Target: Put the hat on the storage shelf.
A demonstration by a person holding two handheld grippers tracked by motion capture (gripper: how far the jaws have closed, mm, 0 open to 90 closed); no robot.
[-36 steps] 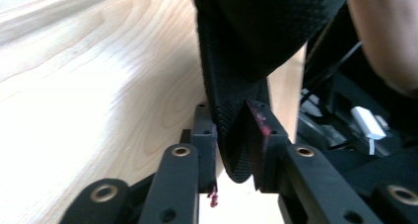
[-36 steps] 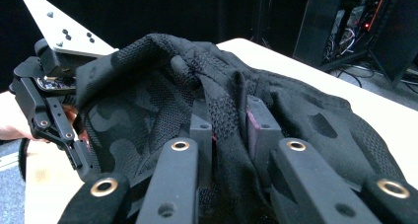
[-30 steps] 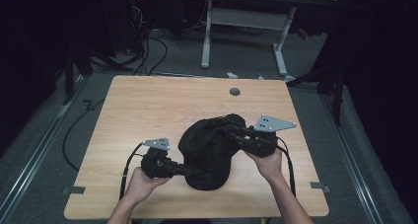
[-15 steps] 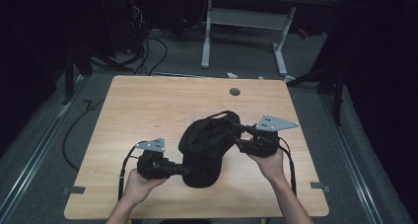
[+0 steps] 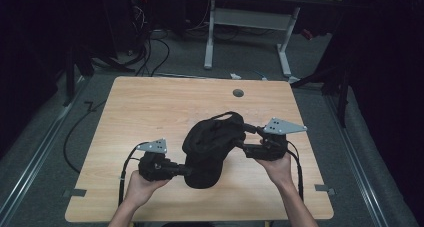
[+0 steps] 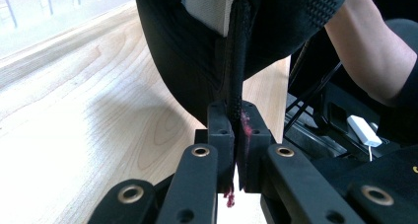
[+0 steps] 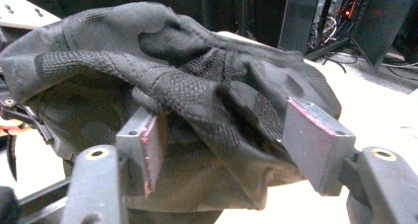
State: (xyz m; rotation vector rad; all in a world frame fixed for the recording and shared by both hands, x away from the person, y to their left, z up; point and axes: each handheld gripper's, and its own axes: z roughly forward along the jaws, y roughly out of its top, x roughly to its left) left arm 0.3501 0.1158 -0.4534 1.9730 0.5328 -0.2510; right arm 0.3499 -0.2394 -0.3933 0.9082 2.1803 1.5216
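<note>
A black mesh garment is bunched on the wooden table, its long axis running from the near edge up toward the round grommet hole. Its near hem is clamped edge-on in the left gripper. The right gripper has just been opening; its jaws stand apart, with a fold of the cloth lying loose between them, unpressed.

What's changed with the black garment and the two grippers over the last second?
The right gripper has just opened its jaws, letting go of the black garment; cloth still lies loose between its pads. The bundle has shifted a little toward the person. The left gripper stays clamped on the garment's edge, and both hands have barely moved.
</note>
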